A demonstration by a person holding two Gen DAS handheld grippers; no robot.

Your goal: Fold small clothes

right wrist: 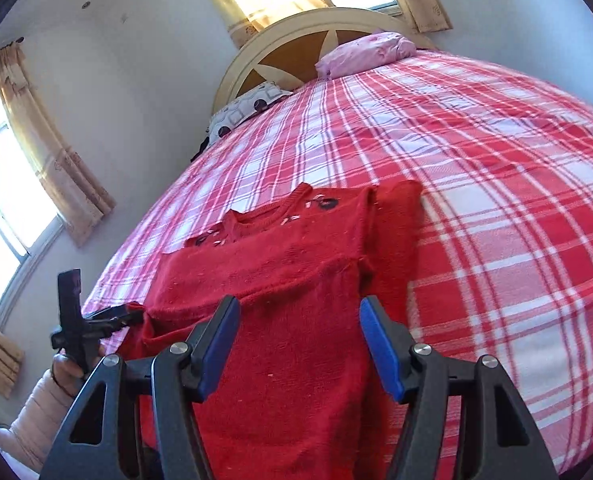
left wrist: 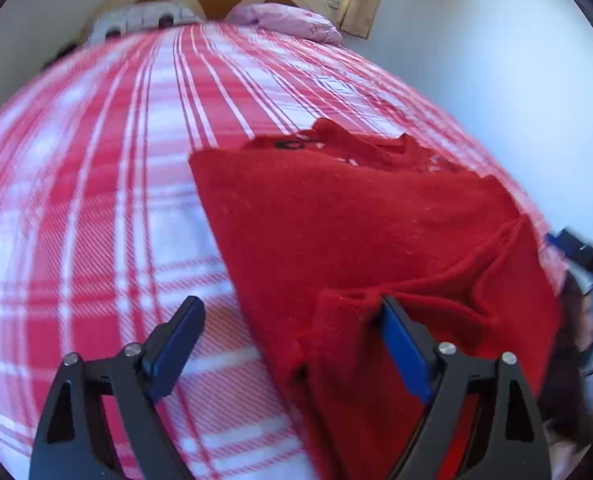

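A red knitted sweater (right wrist: 280, 264) lies flat on the plaid bed cover (right wrist: 496, 200), neck toward the headboard, one sleeve folded over its body. My right gripper (right wrist: 300, 306) hovers open over the sweater's lower part, with the fabric passing beneath both blue pads. My left gripper (left wrist: 290, 308) is open wide at the sweater's (left wrist: 356, 220) near left corner. A raised fold of red fabric sits against its right pad (left wrist: 400, 340), while the left pad (left wrist: 176, 344) is over bare cover. In the right wrist view the left gripper (right wrist: 130, 312) meets the sweater's left edge, held by a hand (right wrist: 66, 372).
A pink pillow (right wrist: 368, 52) and a patterned pillow (right wrist: 248, 108) lie by the arched headboard (right wrist: 280, 60). Curtained windows (right wrist: 0, 200) line the wall left of the bed. A white wall (left wrist: 516, 100) runs close along the bed's other side. Plaid cover stretches toward the pillows.
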